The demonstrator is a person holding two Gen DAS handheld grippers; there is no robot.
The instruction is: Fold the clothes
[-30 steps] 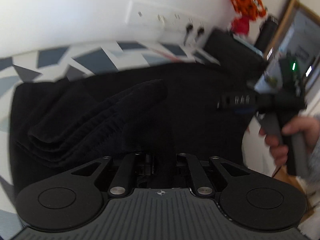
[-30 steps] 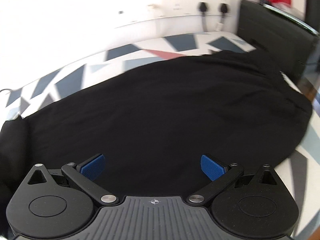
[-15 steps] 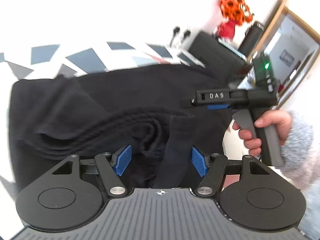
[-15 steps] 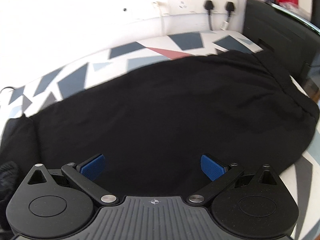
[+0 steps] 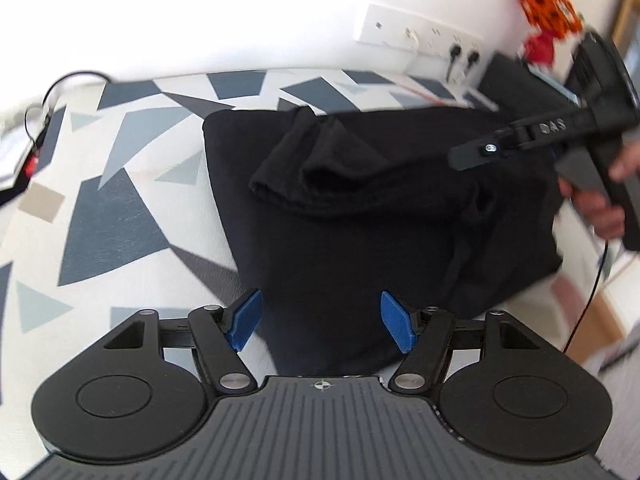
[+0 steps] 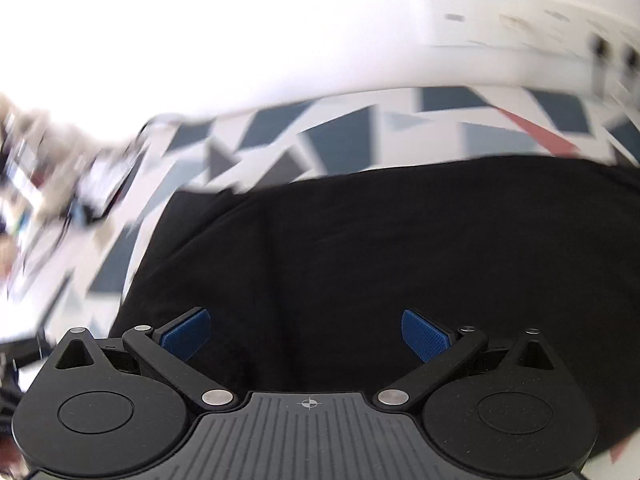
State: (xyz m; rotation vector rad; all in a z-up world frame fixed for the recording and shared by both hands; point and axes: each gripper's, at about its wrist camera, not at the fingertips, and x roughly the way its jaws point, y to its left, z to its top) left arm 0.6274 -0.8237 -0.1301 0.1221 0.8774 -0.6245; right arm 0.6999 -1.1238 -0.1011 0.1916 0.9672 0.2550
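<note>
— Cable (image 5: 60,92) off at the left edge, then the patterned cloth (image 5: 120,216), then the black garment (image 5: 360,208) spread across it, a sleeve folded onto its middle.

— And the tongs?

— Left gripper (image 5: 322,322) gapes wide, holding nothing. Right gripper (image 6: 306,336) hovers wide over the fabric, empty too.

— So mid-fold?

— I'd judge so. Next, each needs an edge pinched before folding over.
</note>
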